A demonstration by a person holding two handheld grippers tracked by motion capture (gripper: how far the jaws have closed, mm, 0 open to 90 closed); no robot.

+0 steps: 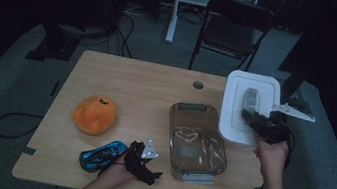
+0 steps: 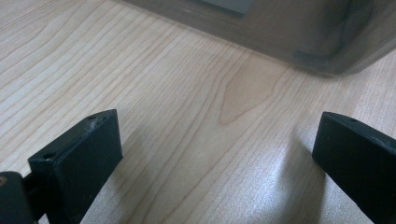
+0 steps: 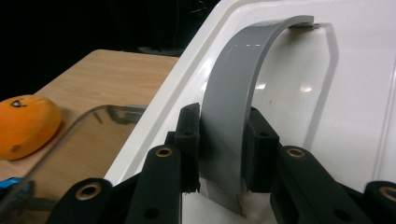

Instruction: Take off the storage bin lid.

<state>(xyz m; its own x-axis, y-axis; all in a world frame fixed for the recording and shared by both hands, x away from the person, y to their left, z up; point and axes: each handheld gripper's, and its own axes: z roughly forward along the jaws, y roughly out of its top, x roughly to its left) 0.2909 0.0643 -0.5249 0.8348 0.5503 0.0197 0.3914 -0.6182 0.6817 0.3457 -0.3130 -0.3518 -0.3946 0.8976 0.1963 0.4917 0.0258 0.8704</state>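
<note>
A white lid (image 1: 235, 104) with a grey arched handle (image 1: 251, 99) lies at the table's right side, partly past the edge. My right gripper (image 1: 250, 116) is shut on that grey handle (image 3: 233, 107), its pads pressing both sides; the white lid (image 3: 350, 93) spreads behind. A clear plastic container (image 1: 195, 141) stands just left of the lid, without it. My left gripper (image 1: 139, 161) rests low near the front edge, left of the container. Its jaws stand wide apart over bare wood, the left gripper (image 2: 219, 154) open, with the container's wall (image 2: 289, 32) ahead.
An orange plush fruit (image 1: 95, 114) sits on the left of the wooden table (image 1: 132, 84), and a blue toy car (image 1: 101, 155) lies by my left hand. A black folding chair (image 1: 234, 28) stands beyond the far edge. The orange fruit (image 3: 25, 123) appears beyond the container's rim.
</note>
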